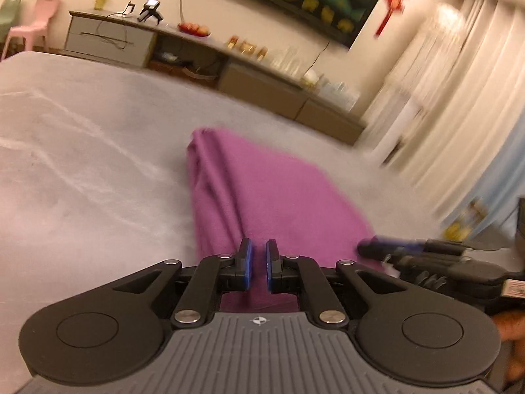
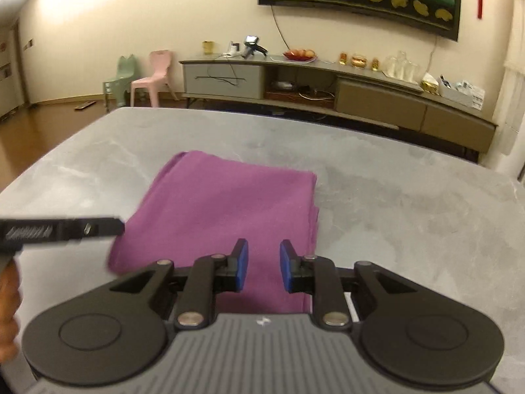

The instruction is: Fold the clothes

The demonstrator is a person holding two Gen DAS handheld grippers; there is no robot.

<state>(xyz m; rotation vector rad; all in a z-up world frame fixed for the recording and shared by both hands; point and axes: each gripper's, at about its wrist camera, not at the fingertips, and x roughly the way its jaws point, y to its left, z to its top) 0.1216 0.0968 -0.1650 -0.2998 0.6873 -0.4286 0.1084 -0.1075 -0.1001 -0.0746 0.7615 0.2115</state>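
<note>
Blue-padded fingers (image 1: 245, 262) of the left gripper (image 1: 259, 262) are seen a little apart at lower centre of the left wrist view, with nothing clamped between them. Those of the right gripper (image 2: 263, 264) are held wider apart, also empty, low in the right wrist view. A purple garment (image 2: 223, 210) is laid as a compact layered rectangle on the grey table (image 2: 410, 203), mid-frame in both views, its near edge beneath both grippers. Either a further fold or a finished bundle would be fitted by this scene; which cannot be settled. Motion blur is noted at the right of the left wrist view.
</note>
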